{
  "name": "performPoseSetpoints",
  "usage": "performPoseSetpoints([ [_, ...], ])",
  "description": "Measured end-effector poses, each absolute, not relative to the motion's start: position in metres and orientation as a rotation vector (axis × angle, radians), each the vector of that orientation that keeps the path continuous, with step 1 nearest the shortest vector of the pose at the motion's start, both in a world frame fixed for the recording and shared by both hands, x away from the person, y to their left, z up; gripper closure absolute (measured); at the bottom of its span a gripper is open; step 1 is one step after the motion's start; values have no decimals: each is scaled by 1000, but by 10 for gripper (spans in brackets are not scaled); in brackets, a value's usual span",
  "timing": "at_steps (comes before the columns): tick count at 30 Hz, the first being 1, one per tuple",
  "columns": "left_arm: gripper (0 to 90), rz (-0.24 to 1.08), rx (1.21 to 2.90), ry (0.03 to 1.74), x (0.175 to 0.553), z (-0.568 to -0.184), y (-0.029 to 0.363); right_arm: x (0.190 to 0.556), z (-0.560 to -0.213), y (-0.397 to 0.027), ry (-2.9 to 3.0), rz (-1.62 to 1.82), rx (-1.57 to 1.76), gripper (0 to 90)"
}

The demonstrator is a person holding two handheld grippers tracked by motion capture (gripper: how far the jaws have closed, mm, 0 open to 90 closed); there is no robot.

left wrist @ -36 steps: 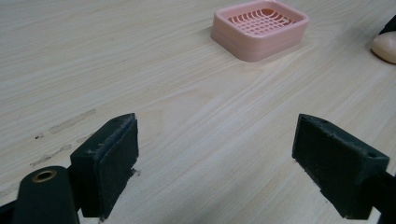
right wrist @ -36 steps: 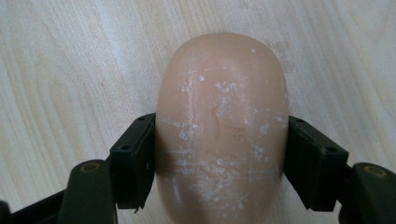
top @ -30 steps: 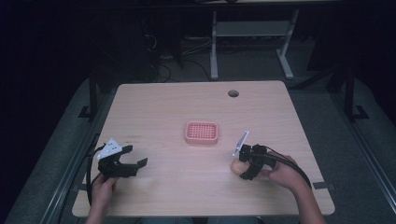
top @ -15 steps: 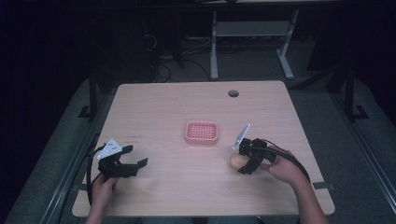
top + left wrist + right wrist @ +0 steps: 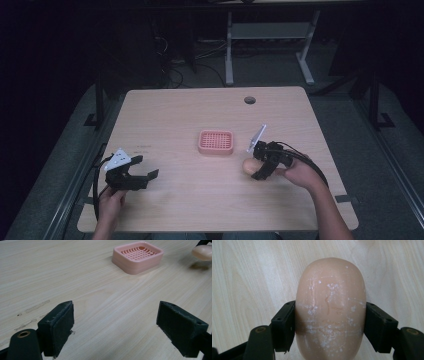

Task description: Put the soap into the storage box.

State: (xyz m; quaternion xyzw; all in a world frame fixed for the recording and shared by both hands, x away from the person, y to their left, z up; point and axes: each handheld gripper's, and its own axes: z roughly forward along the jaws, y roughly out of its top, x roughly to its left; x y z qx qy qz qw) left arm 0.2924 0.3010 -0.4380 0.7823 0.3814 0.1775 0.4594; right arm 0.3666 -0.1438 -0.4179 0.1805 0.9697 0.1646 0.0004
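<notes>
Looking from the high view, we see the right gripper [image 5: 259, 169] holding a peach oval soap bar [image 5: 248, 166] beside the pink slotted plastic soap dish [image 5: 216, 142] on the pale wooden desk [image 5: 200, 200]. Left gripper view: the left gripper [image 5: 115, 325] has its jaws wide apart on nothing. Right gripper view: jaws clamp the soap; we judge placing remains.

Soap dish [image 5: 216, 142] sits on table [image 5: 165, 110] near centre. My right gripper [image 5: 256, 167] just right of dish and nearer me, bar of soap [image 5: 248, 165] between its jaws, raised off tabletop. My left gripper [image 5: 141, 169] near front left corner, well apart from dish, jaws spread. Cable hole [image 5: 250, 100] at far edge, behind and right of dish.
</notes>
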Motion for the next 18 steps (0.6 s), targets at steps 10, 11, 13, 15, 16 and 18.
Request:
performPoseSetpoints([
  [10, 143, 437, 1919, 942, 293, -438, 302, 376, -411, -139, 3040, 538, 553, 317],
  [11, 143, 437, 1920, 941, 293, -438, 302, 377, -411, -139, 3037, 539, 553, 318],
  [13, 143, 438, 1921, 941, 293, -438, 302, 378, -410, -138, 3039, 530, 544, 318],
  [15, 143, 437, 1916, 942, 293, -438, 302, 379, -409, -136, 3041, 526, 545, 318],
  [16, 143, 437, 1917, 942, 293, -438, 302, 379, -409, -136, 3041, 526, 545, 318],
  [18, 143, 437, 1916, 942, 293, -438, 302, 380, -408, -135, 3040, 525, 533, 318],
])
